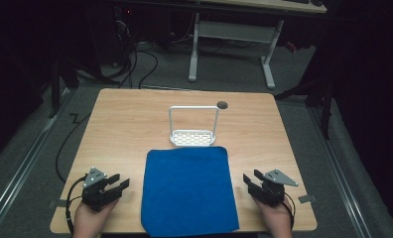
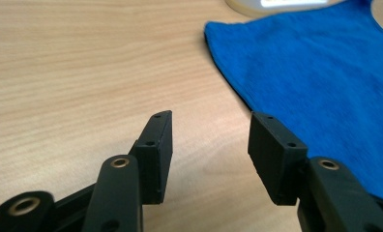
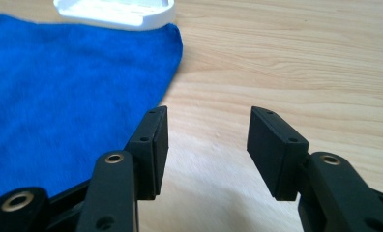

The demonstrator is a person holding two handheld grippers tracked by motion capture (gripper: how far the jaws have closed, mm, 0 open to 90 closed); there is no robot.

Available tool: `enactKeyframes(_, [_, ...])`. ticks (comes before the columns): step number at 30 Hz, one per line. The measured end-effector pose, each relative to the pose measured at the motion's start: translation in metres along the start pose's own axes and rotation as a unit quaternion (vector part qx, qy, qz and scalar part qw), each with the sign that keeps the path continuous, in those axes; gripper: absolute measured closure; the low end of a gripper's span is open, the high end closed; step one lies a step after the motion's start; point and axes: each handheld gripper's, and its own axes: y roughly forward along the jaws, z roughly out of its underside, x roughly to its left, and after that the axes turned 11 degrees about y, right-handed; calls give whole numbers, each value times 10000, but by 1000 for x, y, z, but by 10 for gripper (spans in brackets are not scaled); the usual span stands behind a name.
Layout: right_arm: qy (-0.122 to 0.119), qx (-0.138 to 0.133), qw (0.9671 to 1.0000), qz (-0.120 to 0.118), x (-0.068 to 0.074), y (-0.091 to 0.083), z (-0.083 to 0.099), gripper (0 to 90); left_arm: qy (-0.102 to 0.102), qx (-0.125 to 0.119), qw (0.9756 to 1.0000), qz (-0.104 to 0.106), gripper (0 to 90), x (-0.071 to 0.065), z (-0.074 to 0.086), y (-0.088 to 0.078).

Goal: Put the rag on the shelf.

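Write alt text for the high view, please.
A flat blue cloth lies on a light wooden table, flanked by two hand-held black claws, the left claw and the right claw, both open and empty. A white perforated rack with a tall handle stands just beyond the cloth.

We note a blue rectangular terry cloth [image 1: 187, 191] lying flat and unfolded on the table's near-centre, its far edge just beside a white perforated plastic rack [image 1: 192, 137].

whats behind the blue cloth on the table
A white rack with a tall hoop handle stands right behind the blue cloth, at its far edge. Whether the cloth covers part of the rack's base cannot be told. Nothing lies on the cloth.
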Motion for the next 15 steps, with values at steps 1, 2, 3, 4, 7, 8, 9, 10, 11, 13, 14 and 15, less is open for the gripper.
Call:
enactKeyframes(1, [-30,7,10000,32,-1,-1,2,503,16,-5,10000,6,524,-1,-1,0])
enactKeyframes(2, [-48,42,10000,66,-2,-2,3,501,10,-30,10000,47,525,-2,-2,1])
enactKeyframes(3, [-12,79,9999,85,-3,-2,4,495,13,-58,10000,67,525,-3,-3,2])
enactKeyframes(4, [-12,79,9999,85,-3,-2,4,495,13,-58,10000,67,525,-3,-3,2])
enactKeyframes(7, [-42,76,9999,92,-6,-3,5,486,67,-44,9998,164,523,-7,-6,8])
enactKeyframes(8, [-52,71,9999,78,-7,-3,5,484,82,-26,9998,185,523,-7,-6,9])
enactKeyframes(9, [-52,71,9999,78,-7,-3,5,484,82,-26,9998,185,523,-7,-6,9])
enactKeyframes(10, [-56,66,9999,84,-9,-4,6,481,139,-2,9998,153,523,-8,-6,10])
enactKeyframes(11, [-32,74,9999,64,-10,-4,6,479,134,2,9998,157,523,-8,-6,11])
enactKeyframes(13, [21,82,9999,59,-12,-3,6,478,77,26,9999,146,514,-6,-5,13])
enactKeyframes(14, [21,82,9999,59,-12,-3,6,478,77,26,9999,146,514,-6,-5,13])
enactKeyframes(15, [58,106,9999,59,-13,-3,6,477,50,16,9999,128,514,-6,-4,14])
